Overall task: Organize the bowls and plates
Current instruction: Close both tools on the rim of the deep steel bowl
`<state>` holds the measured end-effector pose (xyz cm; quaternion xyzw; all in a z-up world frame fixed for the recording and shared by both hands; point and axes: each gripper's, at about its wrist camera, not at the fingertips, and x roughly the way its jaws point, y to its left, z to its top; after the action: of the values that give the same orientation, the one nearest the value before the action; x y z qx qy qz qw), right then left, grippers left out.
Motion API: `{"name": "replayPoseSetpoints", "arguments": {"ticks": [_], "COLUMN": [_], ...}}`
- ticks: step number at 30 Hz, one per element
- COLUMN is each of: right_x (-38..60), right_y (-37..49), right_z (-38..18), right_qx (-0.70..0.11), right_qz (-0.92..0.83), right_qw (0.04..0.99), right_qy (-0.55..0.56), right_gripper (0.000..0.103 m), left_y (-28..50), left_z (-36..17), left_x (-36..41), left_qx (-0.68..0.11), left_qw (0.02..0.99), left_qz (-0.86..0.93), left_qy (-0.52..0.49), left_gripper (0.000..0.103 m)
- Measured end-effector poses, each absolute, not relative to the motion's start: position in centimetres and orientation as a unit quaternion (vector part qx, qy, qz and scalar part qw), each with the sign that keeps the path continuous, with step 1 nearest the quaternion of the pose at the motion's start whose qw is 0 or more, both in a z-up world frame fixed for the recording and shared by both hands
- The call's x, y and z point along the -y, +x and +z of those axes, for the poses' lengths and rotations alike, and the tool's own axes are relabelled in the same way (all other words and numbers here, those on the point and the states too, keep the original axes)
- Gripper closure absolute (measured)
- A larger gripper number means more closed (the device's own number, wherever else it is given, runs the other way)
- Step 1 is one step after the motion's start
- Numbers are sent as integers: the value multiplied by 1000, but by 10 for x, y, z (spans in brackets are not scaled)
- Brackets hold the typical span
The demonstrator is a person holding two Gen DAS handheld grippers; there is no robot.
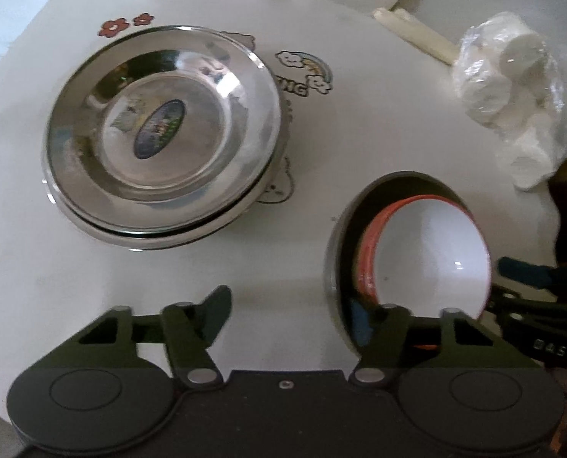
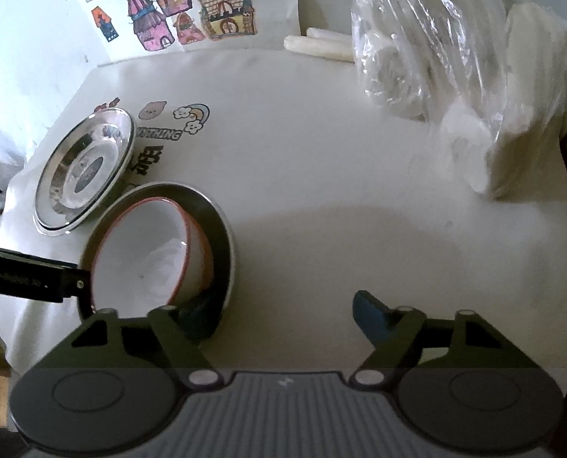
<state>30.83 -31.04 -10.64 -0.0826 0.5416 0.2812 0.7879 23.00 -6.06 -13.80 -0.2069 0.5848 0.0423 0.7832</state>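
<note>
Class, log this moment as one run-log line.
left tool: open, astride steel bowl rim | right tool: open, astride same rim | white bowl: tilted inside steel bowl | steel plates: stacked beside

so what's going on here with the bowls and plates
A person with tongs in each hand is sorting dishes on a white table. Both the left tongs and right tongs straddle the rim of a metal bowl holding a tilted white bowl. Steel plates sit stacked nearby.
</note>
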Motion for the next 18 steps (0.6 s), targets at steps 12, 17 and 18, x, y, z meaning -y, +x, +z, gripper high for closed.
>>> {"name": "replayPoseSetpoints", "arguments": {"ticks": [12,17,18], "right_x": [311,305,304], "right_y": [306,302,302], "right_z": [-105,-104,-103], "right_qx": [-564,-565,-565], "right_qz": [273,289,289], "right_qw": [779,772,772], "right_qy": [-27,-24,-24], "right_gripper": [53,75,76], "left_y": [241,243,243], "left_z": [-134,-135,-135], "left_x": [68,69,69], "left_qx": [-583,-585,-585], "left_qw": [785,785,785], "left_qz": [-22,-37,-39], "left_qy": [-207,-201,-201], "left_gripper": [84,88,88]}}
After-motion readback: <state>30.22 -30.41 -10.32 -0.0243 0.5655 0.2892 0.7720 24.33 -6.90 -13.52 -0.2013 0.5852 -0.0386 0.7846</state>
